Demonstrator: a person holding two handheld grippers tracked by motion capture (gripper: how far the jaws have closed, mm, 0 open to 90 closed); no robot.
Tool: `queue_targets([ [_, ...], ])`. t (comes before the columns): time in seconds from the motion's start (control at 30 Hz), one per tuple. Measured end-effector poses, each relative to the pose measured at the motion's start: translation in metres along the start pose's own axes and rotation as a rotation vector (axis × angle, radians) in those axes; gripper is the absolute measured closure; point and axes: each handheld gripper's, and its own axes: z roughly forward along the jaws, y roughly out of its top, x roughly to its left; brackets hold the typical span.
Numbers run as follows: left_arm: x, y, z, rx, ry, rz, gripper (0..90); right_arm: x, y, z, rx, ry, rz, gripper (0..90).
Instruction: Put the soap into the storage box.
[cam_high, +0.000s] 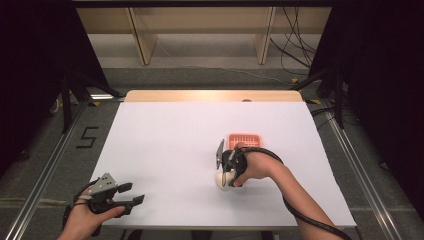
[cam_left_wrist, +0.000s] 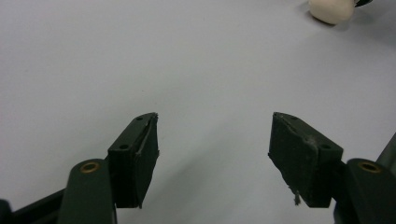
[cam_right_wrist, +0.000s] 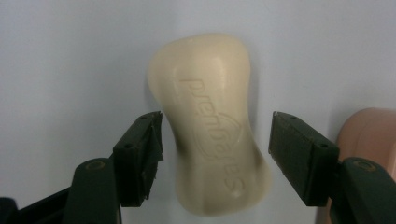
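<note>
Your right gripper (cam_right_wrist: 215, 140) hangs over the bar of soap (cam_right_wrist: 210, 126), jaws spread to either side of its narrow waist and not yet pressing. That waist is the slimmest part, so straddling it there gives the pads the surest bite on something slippery. In the right gripper view the soap lies flat on the white table (cam_right_wrist: 60, 56), embossed face up, running from the upper middle of the frame down between the jaws. The pink dish (cam_right_wrist: 362, 135) peeks in at the right edge, just beside the soap, likely where it belongs.

In the high view the soap (cam_high: 222, 180) sits right of centre in the lower half, under your right hand (cam_high: 252, 167), with the dish (cam_high: 244, 139) just above it.

Your left gripper (cam_left_wrist: 214, 140) rests at the lower left of the high view, jaws wide apart with nothing between them, parked well clear so it doesn't crowd the pick.
</note>
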Motion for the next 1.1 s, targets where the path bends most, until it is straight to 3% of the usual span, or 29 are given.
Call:
queue_targets([
  [0.03,-0.001,0.000,0.000,-0.010,0.005,-0.003,32.5,-0.001,-0.001,0.000,0.011,-0.006,-0.005,35.6],
  [0.07,0.000,0.000,0.000,-0.005,0.008,0.010,32.6,0.001,0.000,0.001,0.001,0.001,0.025,35.6],
  [0.1,0.001,0.000,0.000,-0.003,0.008,0.013,32.5,-0.001,0.000,0.002,-0.024,-0.005,0.004,35.6],
  [0.13,0.000,0.000,0.000,-0.003,0.008,0.010,32.5,-0.003,0.000,0.002,-0.008,-0.016,-0.026,35.6],
  [0.2,0.000,0.000,0.000,-0.005,0.004,0.005,32.5,-0.004,0.000,0.003,-0.005,-0.014,-0.033,35.6],
  [0.23,0.000,0.000,0.000,-0.005,0.005,0.003,32.5,-0.001,0.000,0.002,0.026,-0.007,0.013,35.6],
  [0.27,0.000,0.000,0.000,-0.003,0.007,0.008,32.6,-0.002,0.001,0.002,0.031,0.003,0.010,35.6],
  [0.37,0.000,0.000,0.001,-0.004,0.005,0.003,32.6,-0.004,0.001,0.004,0.017,0.001,-0.024,35.9],
  [0.47,0.000,0.000,0.001,-0.005,0.005,0.005,32.5,-0.003,0.001,0.004,0.024,0.005,-0.011,36.6],
  [0.5,0.000,0.000,0.001,-0.004,0.005,0.005,32.6,-0.005,0.001,0.005,0.015,0.005,-0.040,37.0],
  [0.6,0.000,0.000,0.000,0.005,0.001,0.005,32.5,-0.006,0.001,0.006,0.002,0.008,-0.051,37.3],
  [0.7,0.000,-0.001,0.001,-0.010,0.004,0.007,32.6,-0.006,0.001,0.008,0.008,0.009,-0.046,37.3],
  [0.73,0.000,0.000,0.001,-0.011,0.004,0.007,32.6,-0.003,0.000,0.007,0.037,0.020,-0.001,37.3],
  [0.77,0.000,-0.001,0.001,-0.010,0.004,0.006,32.6,-0.004,0.001,0.008,0.030,0.022,-0.021,37.3],
  [0.8,0.000,-0.001,0.001,-0.008,0.002,0.007,32.5,-0.003,0.001,0.008,0.033,0.019,0.001,37.4],
  [0.83,0.000,0.000,0.001,0.001,-0.001,0.010,32.6,-0.003,0.001,0.009,0.025,0.022,-0.011,37.5],
  [0.9,-0.001,0.000,0.001,-0.002,0.002,0.008,32.6,-0.009,0.002,0.013,-0.004,0.017,-0.094,38.0],
  [0.97,0.000,-0.001,0.001,-0.004,0.001,0.007,32.5,0.001,0.002,0.012,0.050,0.036,0.032,38.5],
  [1.1,0.000,-0.001,0.001,-0.004,-0.001,0.004,32.6,-0.006,0.004,0.018,0.011,0.038,-0.049,40.0],
])
